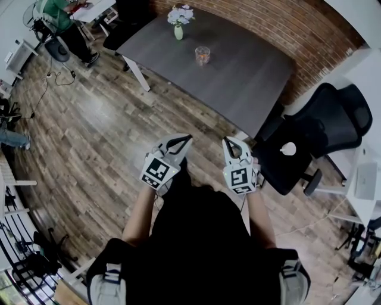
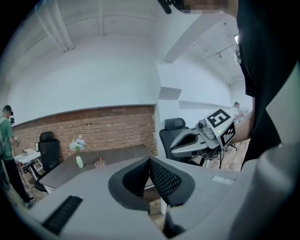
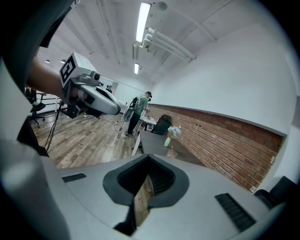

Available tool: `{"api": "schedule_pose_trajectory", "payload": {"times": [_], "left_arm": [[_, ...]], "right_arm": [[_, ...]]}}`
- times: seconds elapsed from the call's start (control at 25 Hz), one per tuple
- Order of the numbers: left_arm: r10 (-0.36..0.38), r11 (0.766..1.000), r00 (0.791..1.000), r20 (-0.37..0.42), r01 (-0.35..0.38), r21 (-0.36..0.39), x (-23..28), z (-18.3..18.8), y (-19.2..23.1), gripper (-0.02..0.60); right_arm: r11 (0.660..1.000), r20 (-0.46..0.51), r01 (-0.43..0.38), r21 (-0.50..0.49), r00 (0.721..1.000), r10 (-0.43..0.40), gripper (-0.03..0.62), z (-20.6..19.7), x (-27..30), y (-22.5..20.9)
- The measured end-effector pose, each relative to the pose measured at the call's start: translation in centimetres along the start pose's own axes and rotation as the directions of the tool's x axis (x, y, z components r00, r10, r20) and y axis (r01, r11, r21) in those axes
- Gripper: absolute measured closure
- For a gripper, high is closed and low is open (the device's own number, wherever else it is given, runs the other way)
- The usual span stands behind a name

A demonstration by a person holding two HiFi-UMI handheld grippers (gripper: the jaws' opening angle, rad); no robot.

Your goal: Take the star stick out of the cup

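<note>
A clear glass cup [image 1: 202, 55] stands far off on the grey table [image 1: 238, 77]. An orange stick [image 1: 203, 57] shows inside it, too small to make out a star. Both grippers are held at waist height over the wood floor, well short of the table. My left gripper [image 1: 189, 137] is shut with nothing in it, and so is my right gripper [image 1: 228, 141]. In the left gripper view the shut jaws [image 2: 149, 160] point toward the table, with the cup [image 2: 99, 163] small beyond them. The right gripper view shows the cup [image 3: 171, 152] past its shut jaws [image 3: 148, 158].
A green vase of flowers [image 1: 178, 25] stands on the table behind the cup. A black office chair [image 1: 309, 137] with a small white object on its seat is at the table's near right corner. A person in green [image 1: 59, 18] stands far left. A brick wall [image 1: 286, 30] runs behind the table.
</note>
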State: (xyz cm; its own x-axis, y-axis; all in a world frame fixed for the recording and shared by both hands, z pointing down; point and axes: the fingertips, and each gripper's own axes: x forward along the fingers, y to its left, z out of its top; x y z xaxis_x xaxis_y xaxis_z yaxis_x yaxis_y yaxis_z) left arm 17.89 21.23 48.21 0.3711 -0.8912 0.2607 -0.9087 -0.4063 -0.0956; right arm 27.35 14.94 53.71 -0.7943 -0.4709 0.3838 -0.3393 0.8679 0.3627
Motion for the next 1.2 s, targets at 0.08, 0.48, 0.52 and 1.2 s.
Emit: {"api": "schedule_pose_trajectory", "payload": {"times": [0.08,0.48,0.52,1.2], "left_arm": [[-0.009,1.000,1.000,0.000,0.009,-0.007,0.1,-0.2,0.9,0.578],[-0.020,1.000,1.000,-0.002,0.020,-0.015,0.3,-1.5,7.0,0.578],[-0.019,1.000,1.000,-0.002,0.019,-0.017,0.3,-1.7,7.6,0.578],[-0.049,0.997,0.999,0.005,0.049,-0.062,2.1,-3.7,17.1,0.578]], "right_arm": [[1.000,-0.011,0.002,0.001,1.000,-0.002,0.594,0.3,0.9,0.1],[1.000,-0.039,0.002,0.001,0.999,-0.002,0.594,2.1,6.3,0.2],[1.000,-0.044,0.001,-0.001,0.999,-0.001,0.594,2.3,6.9,0.3],[0.999,-0.090,0.030,-0.011,0.995,-0.031,0.594,4.2,15.7,-1.5]]}}
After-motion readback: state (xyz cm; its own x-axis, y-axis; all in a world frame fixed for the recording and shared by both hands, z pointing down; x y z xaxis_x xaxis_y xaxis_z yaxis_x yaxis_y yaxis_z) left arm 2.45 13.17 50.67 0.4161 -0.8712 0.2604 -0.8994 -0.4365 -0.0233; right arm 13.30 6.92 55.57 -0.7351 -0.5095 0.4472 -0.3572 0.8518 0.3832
